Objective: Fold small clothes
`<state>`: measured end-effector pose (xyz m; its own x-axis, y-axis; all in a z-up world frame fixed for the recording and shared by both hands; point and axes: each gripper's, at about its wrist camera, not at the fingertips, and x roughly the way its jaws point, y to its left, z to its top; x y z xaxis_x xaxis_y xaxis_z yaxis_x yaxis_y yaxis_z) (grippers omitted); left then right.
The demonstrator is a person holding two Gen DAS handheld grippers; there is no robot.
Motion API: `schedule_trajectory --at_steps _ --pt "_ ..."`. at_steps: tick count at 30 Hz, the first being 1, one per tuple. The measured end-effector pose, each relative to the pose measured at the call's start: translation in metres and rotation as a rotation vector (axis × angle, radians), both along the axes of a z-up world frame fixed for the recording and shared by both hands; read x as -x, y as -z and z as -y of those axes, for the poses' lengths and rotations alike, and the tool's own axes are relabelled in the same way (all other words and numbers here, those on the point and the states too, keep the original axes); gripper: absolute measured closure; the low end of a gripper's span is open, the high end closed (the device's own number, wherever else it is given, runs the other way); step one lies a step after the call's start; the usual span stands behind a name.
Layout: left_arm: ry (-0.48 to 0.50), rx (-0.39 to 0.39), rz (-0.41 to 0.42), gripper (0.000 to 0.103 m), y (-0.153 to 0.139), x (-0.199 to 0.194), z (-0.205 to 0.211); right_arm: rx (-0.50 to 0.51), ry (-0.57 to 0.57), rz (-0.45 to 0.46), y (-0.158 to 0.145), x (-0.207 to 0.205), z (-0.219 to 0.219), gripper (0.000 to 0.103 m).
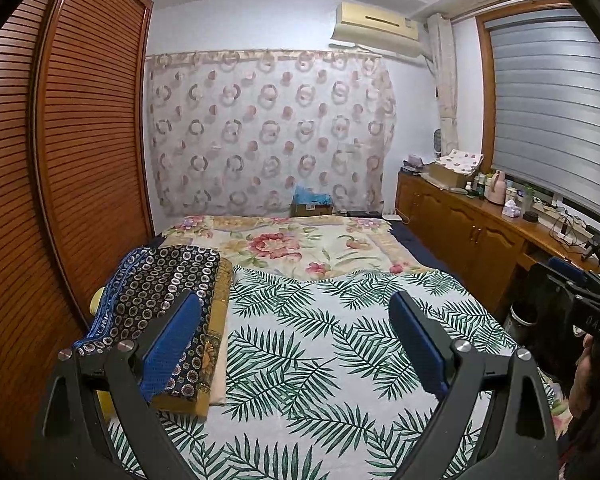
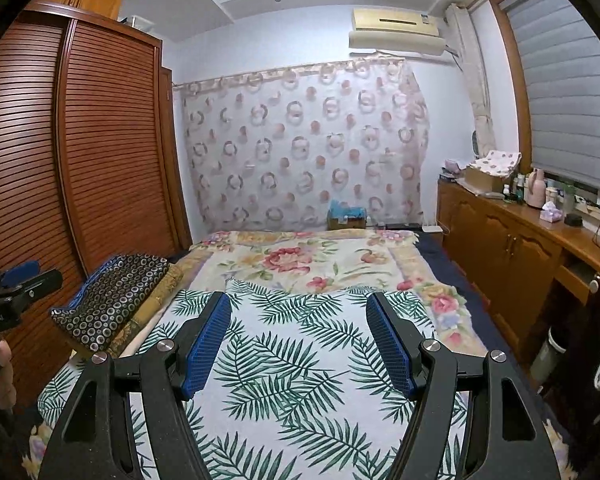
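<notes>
Left wrist view: left hand-held gripper [image 1: 296,312] and right hand-held gripper [image 2: 298,324] hover wide, empty; folded clothes [image 1: 160,300] stacked far left, likely clearing the bed [image 1: 320,360].

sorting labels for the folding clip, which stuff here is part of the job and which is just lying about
Part of the job:
- folded dark circle-print cloth, stacked at the bed's left edge
- leaf-print sheet, the work surface
- left gripper and right gripper, both open and empty

Just lying about:
- floral blanket
- bottles on the sideboard
- cardboard box by the curtain
- air conditioner
</notes>
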<state>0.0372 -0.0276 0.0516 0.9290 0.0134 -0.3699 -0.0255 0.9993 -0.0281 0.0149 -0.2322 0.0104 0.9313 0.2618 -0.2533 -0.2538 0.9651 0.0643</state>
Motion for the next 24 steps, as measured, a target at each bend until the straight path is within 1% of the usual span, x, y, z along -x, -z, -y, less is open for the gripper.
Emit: schedule_trajectory --at_steps 24 --pt "-0.003 0.003 0.004 0.007 0.0006 0.0017 -0.0007 0.005 -0.005 0.0 -0.0052 -0.0086 0.0065 0.031"
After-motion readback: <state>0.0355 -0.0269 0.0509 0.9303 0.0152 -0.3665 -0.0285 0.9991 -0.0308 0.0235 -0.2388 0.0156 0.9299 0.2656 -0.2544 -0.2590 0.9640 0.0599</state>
